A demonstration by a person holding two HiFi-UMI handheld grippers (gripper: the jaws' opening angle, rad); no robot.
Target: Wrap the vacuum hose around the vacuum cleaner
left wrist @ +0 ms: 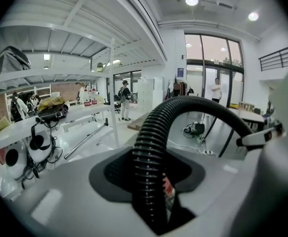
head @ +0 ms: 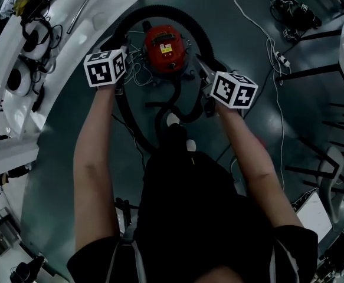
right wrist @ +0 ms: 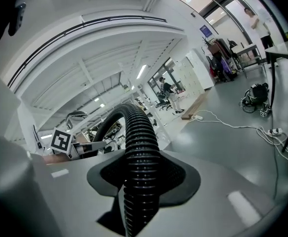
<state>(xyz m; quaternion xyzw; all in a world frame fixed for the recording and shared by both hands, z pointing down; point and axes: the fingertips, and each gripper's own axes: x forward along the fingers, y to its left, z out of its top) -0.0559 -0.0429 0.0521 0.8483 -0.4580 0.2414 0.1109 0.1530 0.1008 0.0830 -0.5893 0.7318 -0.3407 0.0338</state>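
The red vacuum cleaner (head: pixel 164 47) stands on the dark floor in front of me. Its black ribbed hose (head: pixel 160 10) arcs over and behind it from one gripper to the other. My left gripper (head: pixel 115 41) is at the vacuum's left side, shut on the hose (left wrist: pixel 151 147), which rises from the left gripper's (left wrist: pixel 153 181) jaws and bends right. My right gripper (head: pixel 202 68) is at the vacuum's right side, shut on the hose (right wrist: pixel 139 152), which climbs from the right gripper's (right wrist: pixel 141 181) jaws and curves left. More hose (head: pixel 160 114) loops on the floor by my feet.
Thin white cords (head: pixel 137 69) lie tangled at the vacuum's left. A white cable (head: pixel 272 87) and power strip (head: pixel 279 58) run along the floor at the right, near dark furniture legs (head: pixel 313 69). White shelving with headsets (head: pixel 30 40) lines the left. People stand far off (left wrist: pixel 125 98).
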